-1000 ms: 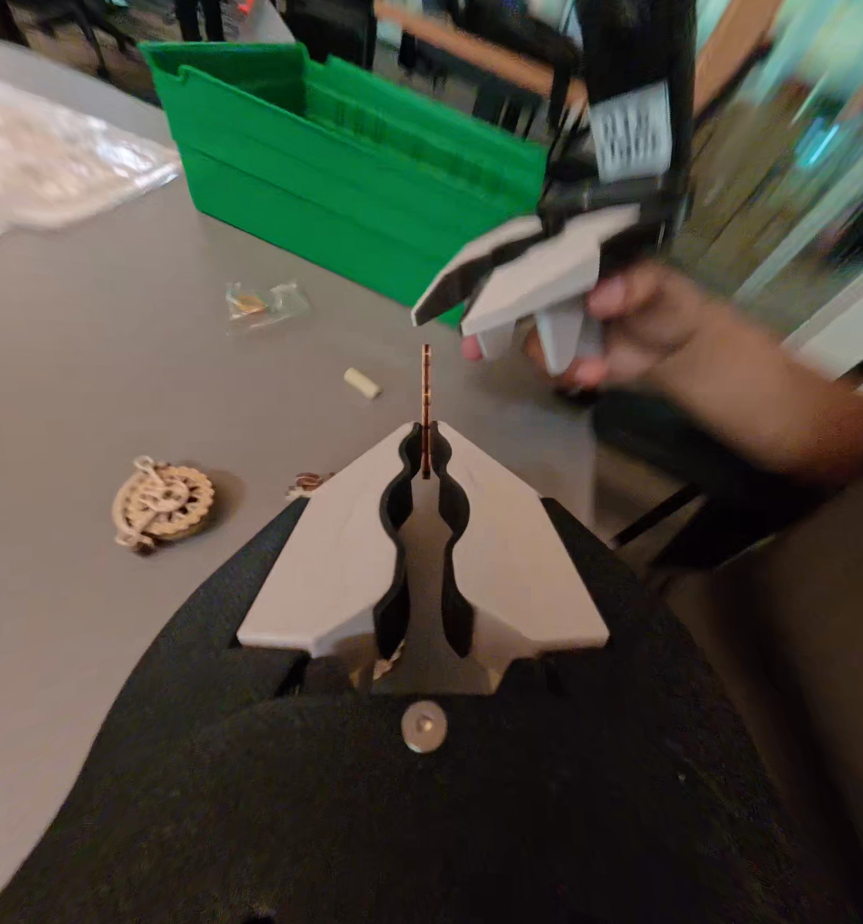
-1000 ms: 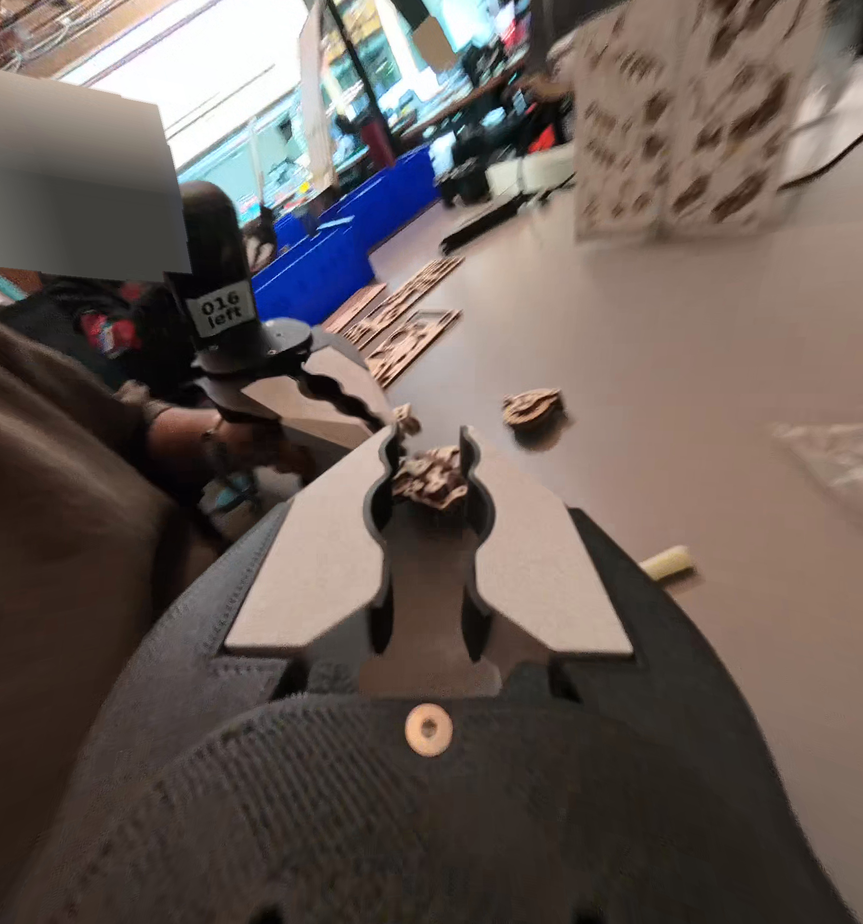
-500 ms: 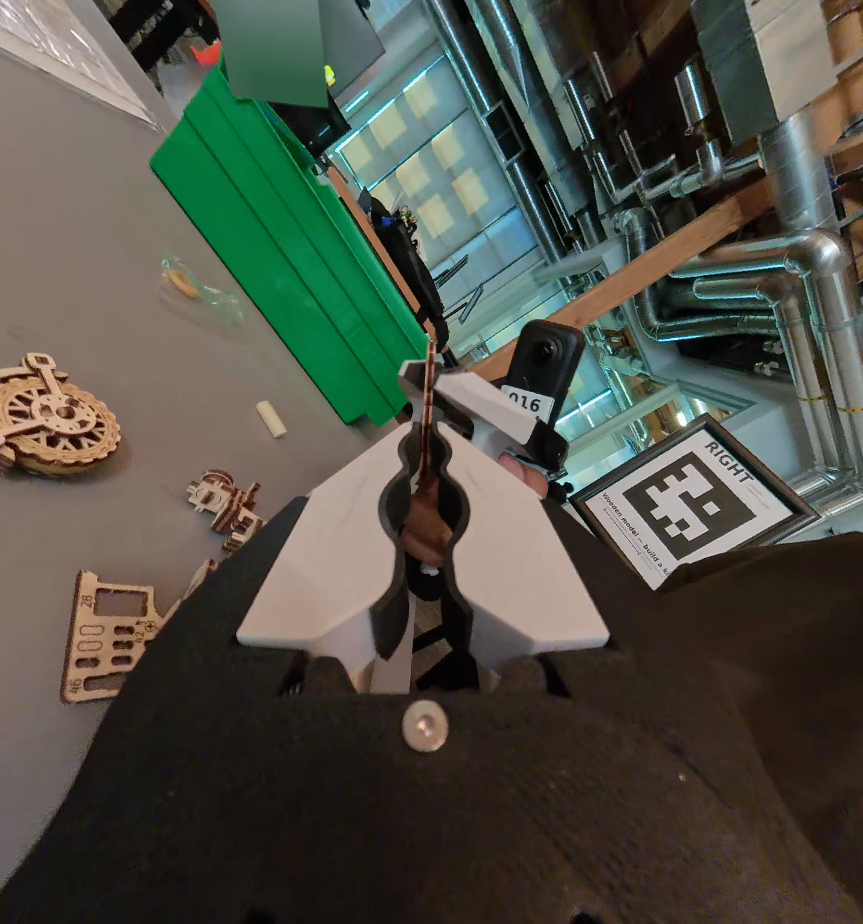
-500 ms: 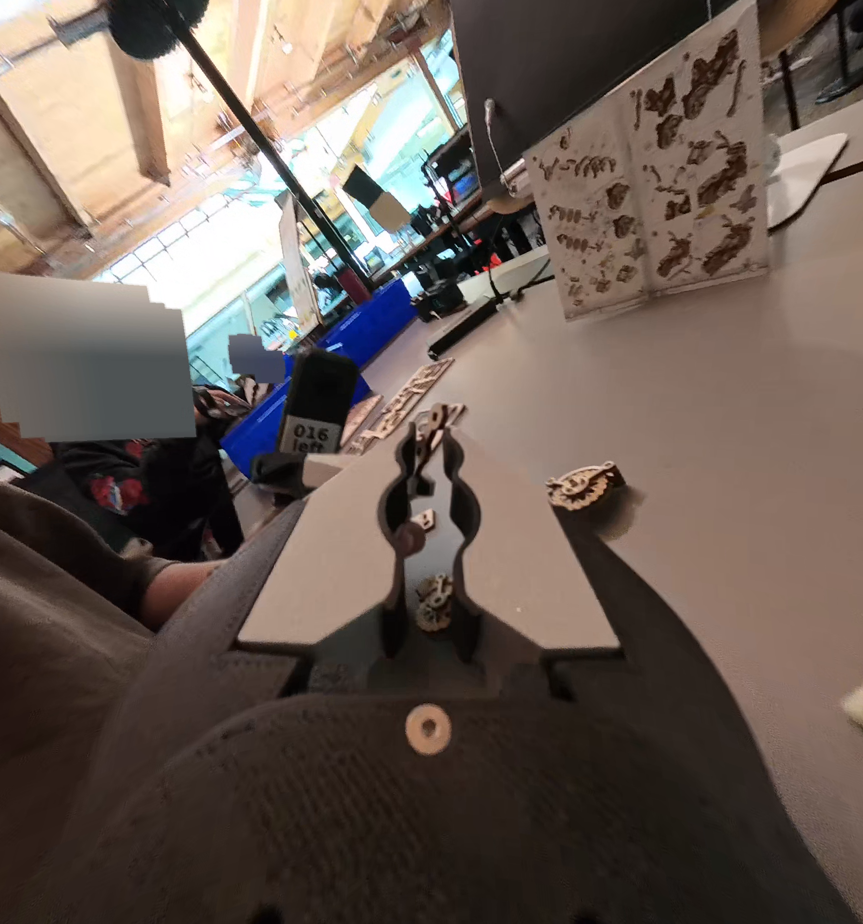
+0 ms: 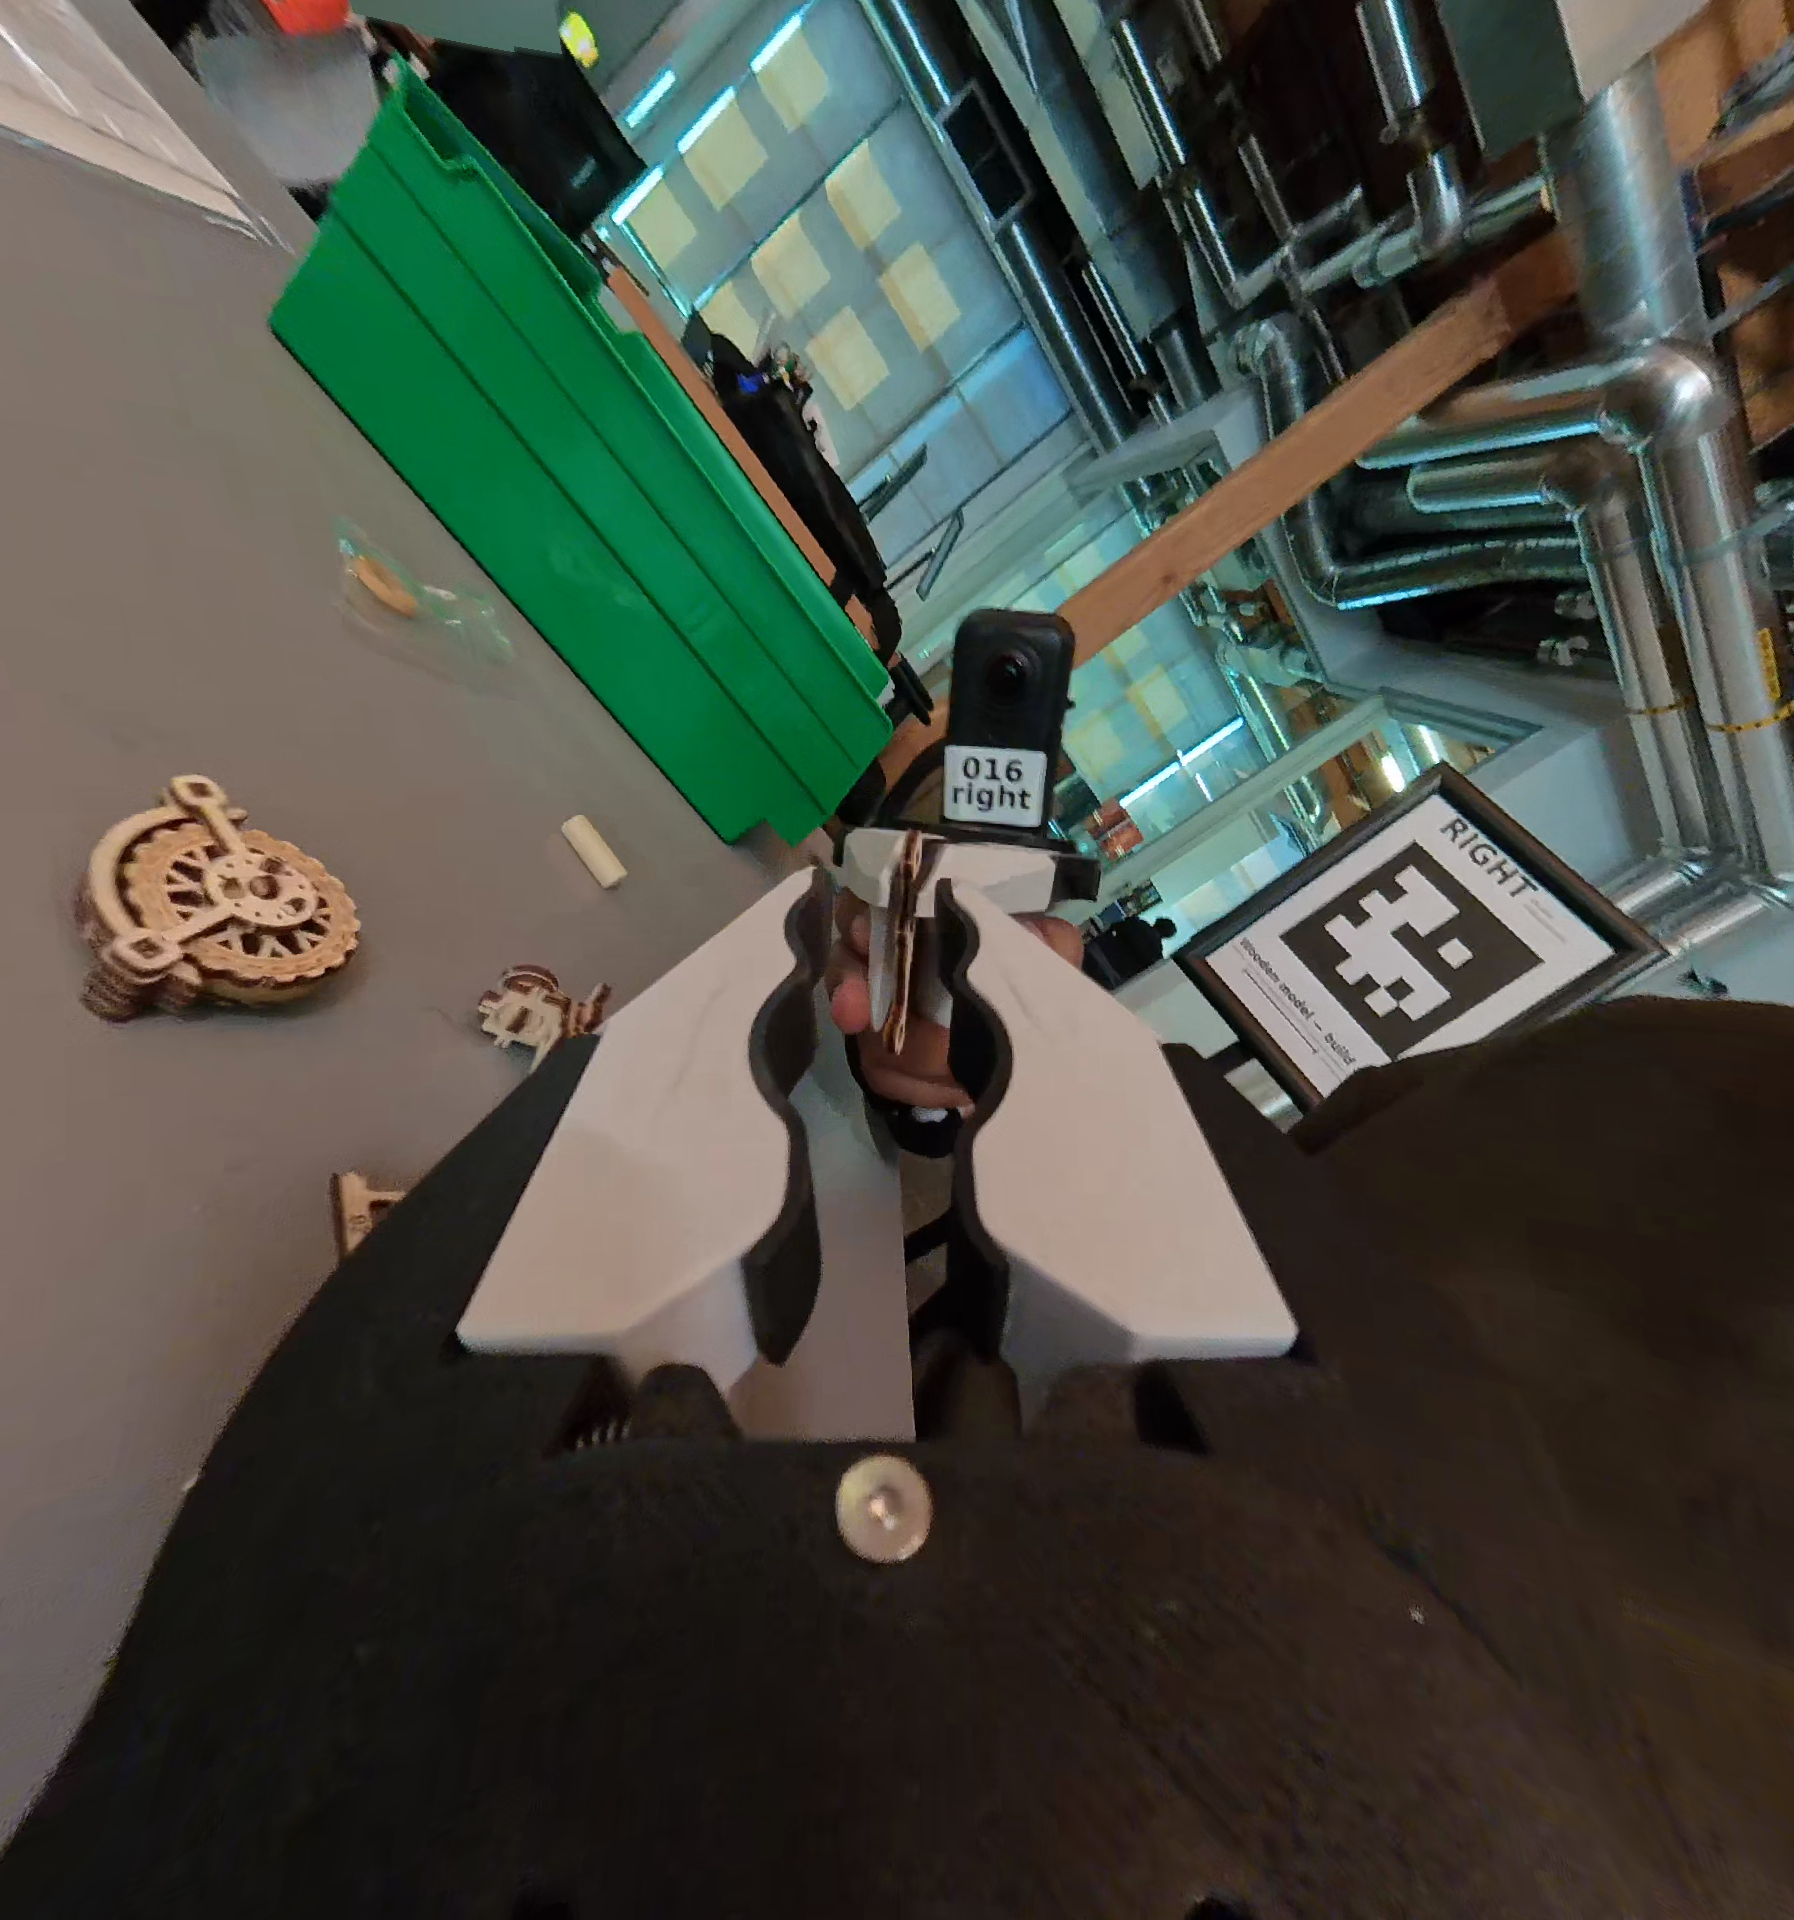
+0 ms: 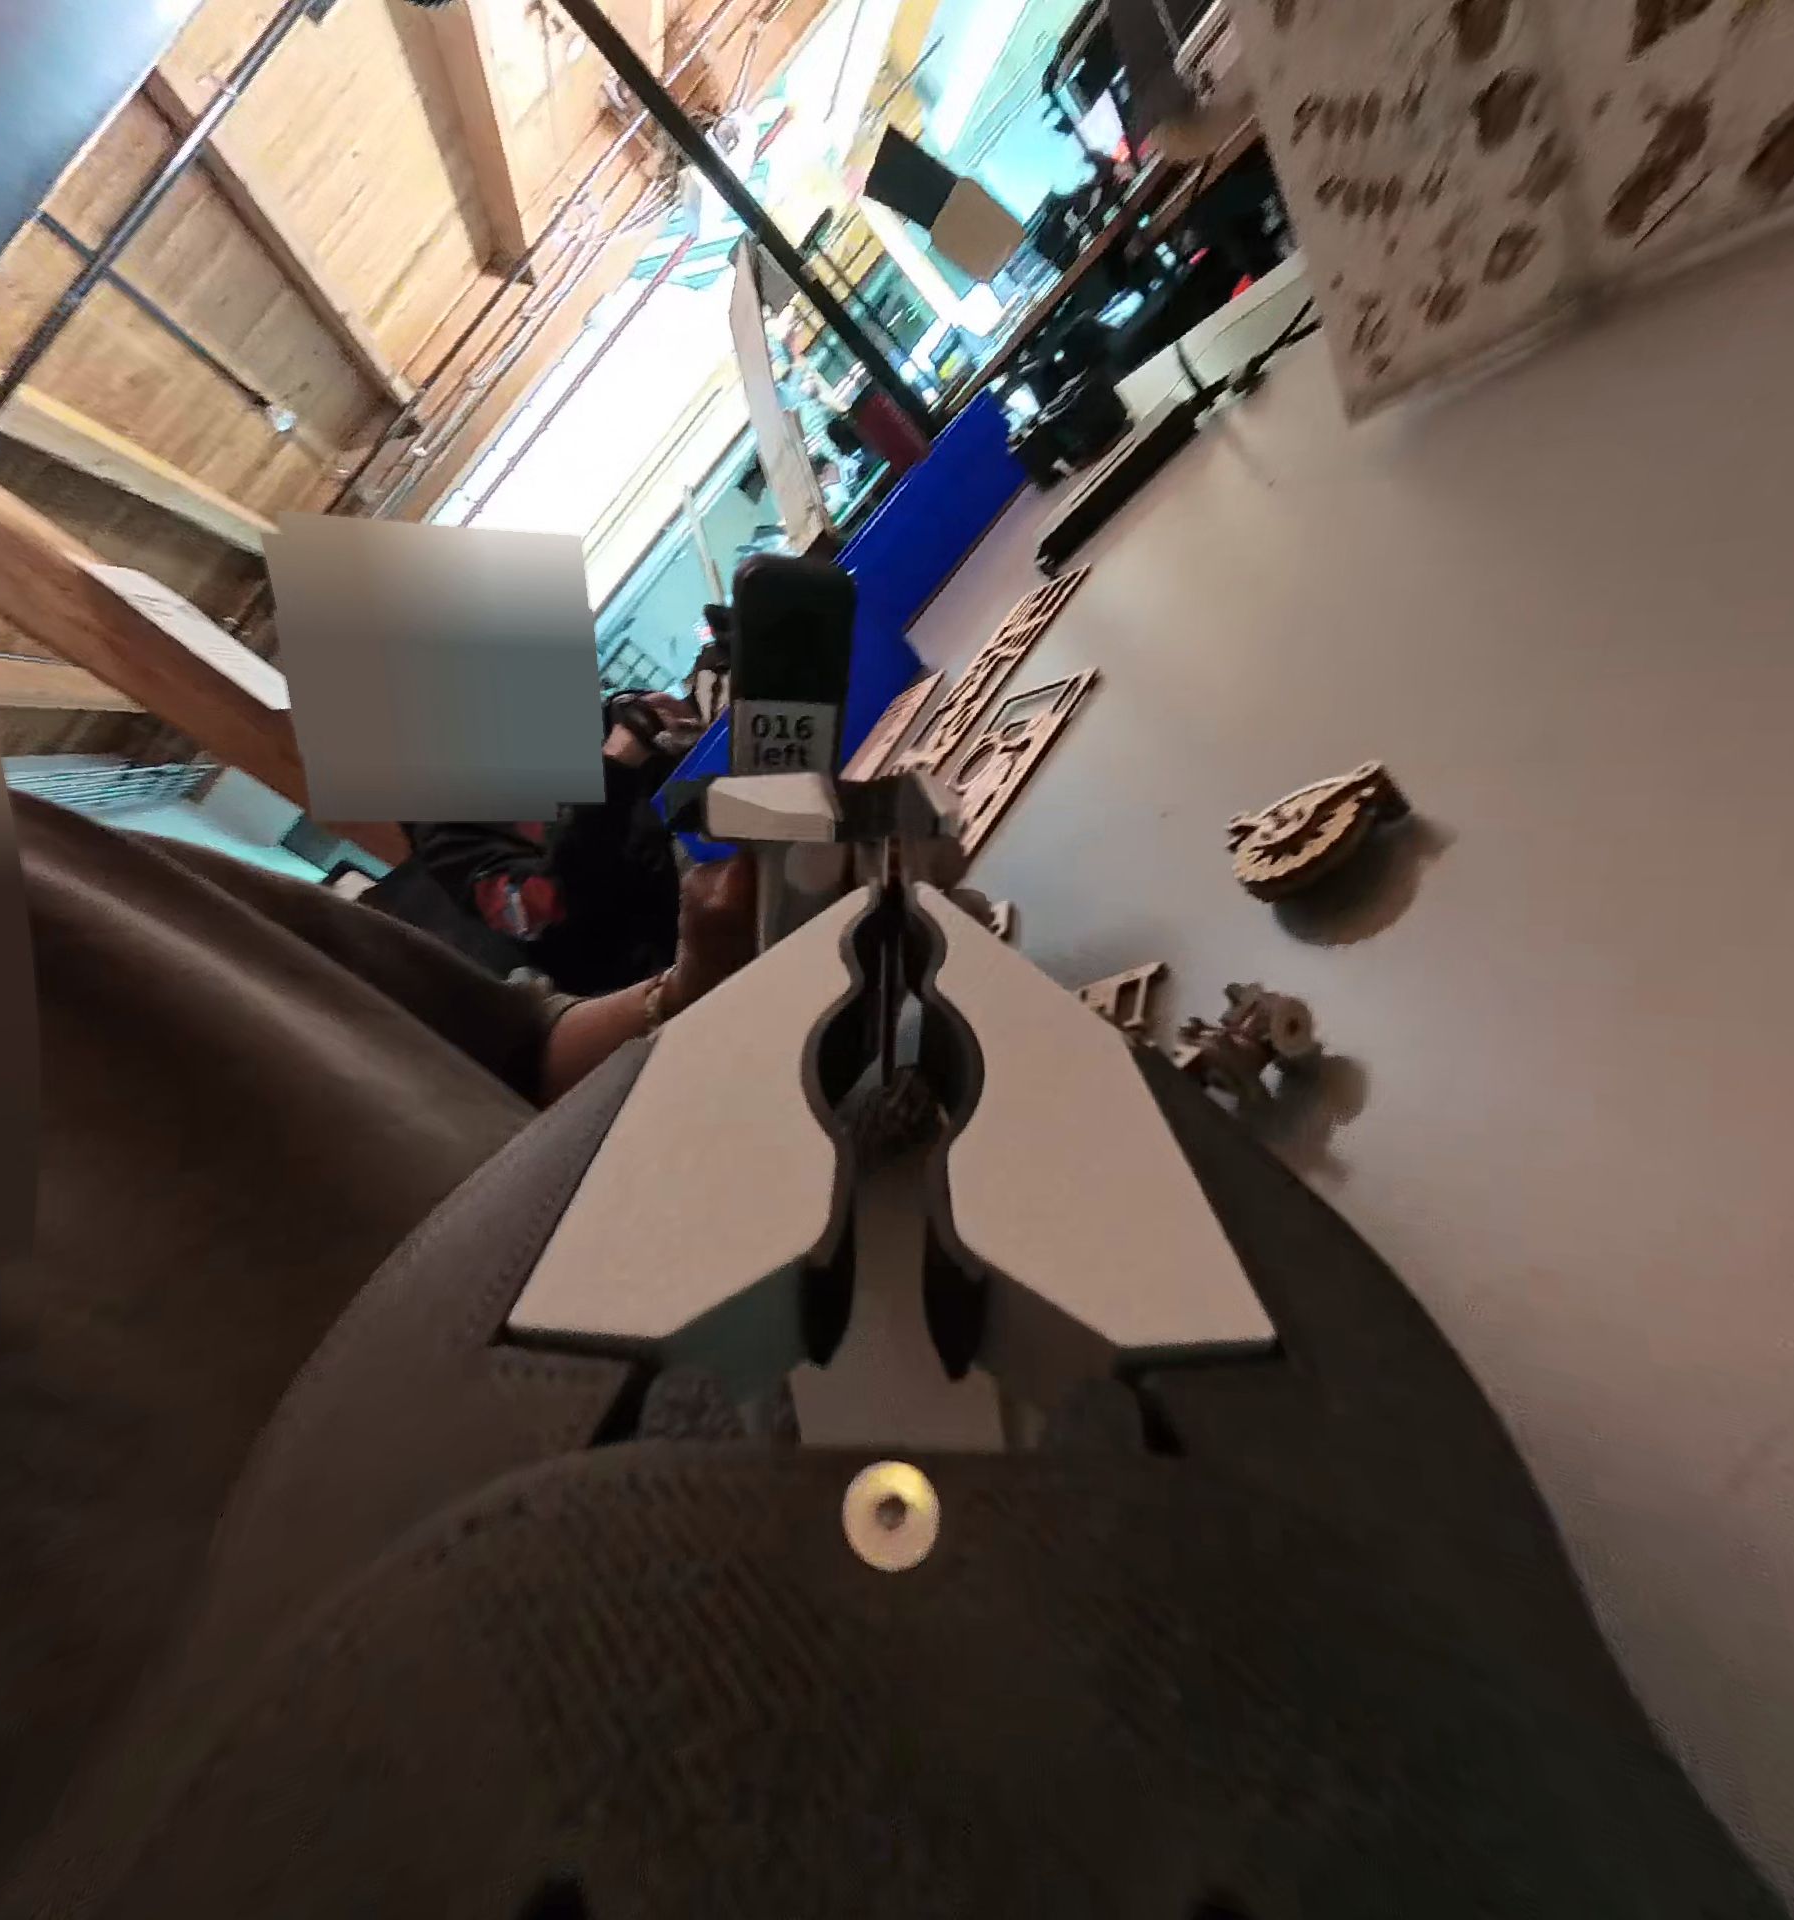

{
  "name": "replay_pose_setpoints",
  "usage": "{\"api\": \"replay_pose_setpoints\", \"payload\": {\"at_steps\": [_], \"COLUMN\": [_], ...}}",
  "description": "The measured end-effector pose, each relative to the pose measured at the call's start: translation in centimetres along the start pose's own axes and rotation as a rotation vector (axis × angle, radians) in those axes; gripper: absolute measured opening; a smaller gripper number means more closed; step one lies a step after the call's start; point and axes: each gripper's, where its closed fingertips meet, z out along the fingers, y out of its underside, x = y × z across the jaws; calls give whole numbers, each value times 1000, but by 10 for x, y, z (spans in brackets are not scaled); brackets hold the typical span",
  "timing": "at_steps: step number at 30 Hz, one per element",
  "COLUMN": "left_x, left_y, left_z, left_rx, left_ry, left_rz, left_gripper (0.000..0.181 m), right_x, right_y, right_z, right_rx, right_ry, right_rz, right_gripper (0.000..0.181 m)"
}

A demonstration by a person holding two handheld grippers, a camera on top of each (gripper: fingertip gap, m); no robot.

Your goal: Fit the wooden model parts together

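My left gripper (image 5: 880, 909) is open, one finger on each side of a thin flat wooden part (image 5: 905, 935) seen edge-on. The right gripper (image 5: 908, 891) faces it and pinches that part between its white fingers, above the grey table. In the right wrist view my right gripper (image 6: 888, 896) is shut on the flat part (image 6: 888, 971), and a small wooden gear piece (image 6: 891, 1127) sits deeper between its jaws. The left gripper (image 6: 851, 826) is just beyond its tips, held by a hand.
On the grey table (image 5: 145, 644) lie a wooden wheel assembly (image 5: 218, 914), a smaller assembly (image 5: 534, 1013), a white peg (image 5: 594, 850) and a plastic bag (image 5: 405, 597). A green bin (image 5: 581, 499) stands behind. Cut-out wooden sheets (image 6: 1007, 717) and an instruction sheet (image 6: 1547, 187) stand farther off. Left and right tips are no more than a few centimetres apart.
My left gripper was shut on the thin flat part and has opened. The right gripper came nose to nose with it and closed on the part. Both grippers have tilted upward.
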Motion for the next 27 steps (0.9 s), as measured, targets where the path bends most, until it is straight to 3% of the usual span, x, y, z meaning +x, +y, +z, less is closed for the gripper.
{"api": "replay_pose_setpoints", "payload": {"at_steps": [1, 4, 11, 27], "left_x": [2, 5, 6, 2], "left_y": [3, 11, 21, 27], "left_z": [2, 5, 6, 7], "left_rx": [-17, -56, -116, -157], "left_ry": [11, 28, 53, 42], "left_rz": [0, 6, -24, -13], "left_gripper": [18, 18, 13, 3], "right_x": [-1, -5, 0, -1], "right_y": [2, 14, 31, 27], "right_z": [1, 6, 13, 12], "right_rx": [-11, -69, -169, -142], "right_ry": [-18, -50, 35, 43], "right_rz": [19, 44, -96, -118], "right_gripper": [0, 0, 0, 0]}}
